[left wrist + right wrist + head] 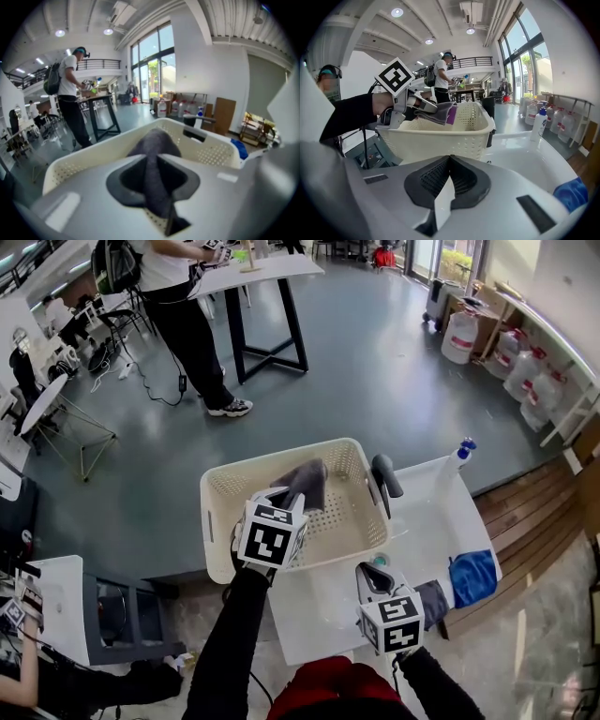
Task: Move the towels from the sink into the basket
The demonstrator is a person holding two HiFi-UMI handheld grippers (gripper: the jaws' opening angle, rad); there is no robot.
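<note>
My left gripper (284,497) is shut on a grey towel (307,482) and holds it over the white perforated basket (217,512). In the left gripper view the towel (154,140) bulges out between the jaws of that gripper (151,161), above the basket (215,152). My right gripper (375,571) hangs over the white sink (323,610), its jaws together with nothing in them. A blue towel (472,576) lies at the sink's right edge, and a dark grey cloth (433,601) lies beside my right gripper. The right gripper view shows the right gripper (449,159), the basket (440,136) and the held towel (438,112).
A black faucet (384,479) stands between basket and sink. A soap bottle (459,456) stands at the sink's far corner. A person (183,315) stands by a black-legged table (267,296) beyond. White jugs (520,367) line the right wall.
</note>
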